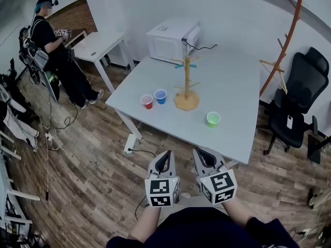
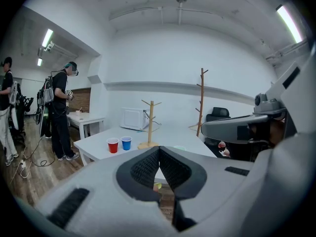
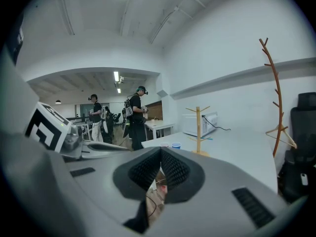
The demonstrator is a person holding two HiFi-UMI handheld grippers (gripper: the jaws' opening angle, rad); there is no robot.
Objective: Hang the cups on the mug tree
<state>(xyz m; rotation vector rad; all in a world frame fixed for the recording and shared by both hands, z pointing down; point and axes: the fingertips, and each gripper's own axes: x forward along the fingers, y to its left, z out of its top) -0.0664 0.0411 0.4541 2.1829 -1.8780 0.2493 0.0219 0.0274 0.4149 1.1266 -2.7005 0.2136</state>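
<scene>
Currently | step: approach, no cup hung | left gripper (image 1: 164,164), right gripper (image 1: 205,160): jaws closed, empty, short of table (image 1: 235,81) near edge | red cup (image 1: 147,101), blue cup (image 1: 160,96): left edge; green cup (image 1: 213,119): near edge; mug tree (image 1: 186,87): centre | next: open jaws, reach cup.

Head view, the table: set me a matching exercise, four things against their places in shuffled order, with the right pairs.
1. red cup
2. blue cup
3. green cup
4. microwave

A. behind the mug tree, at the far edge
B. alone, right of the mug tree, nearest the camera
C. between the red cup and the mug tree
D. leftmost of the cups

Pairs: 1-D, 2-C, 3-B, 4-A.
</scene>
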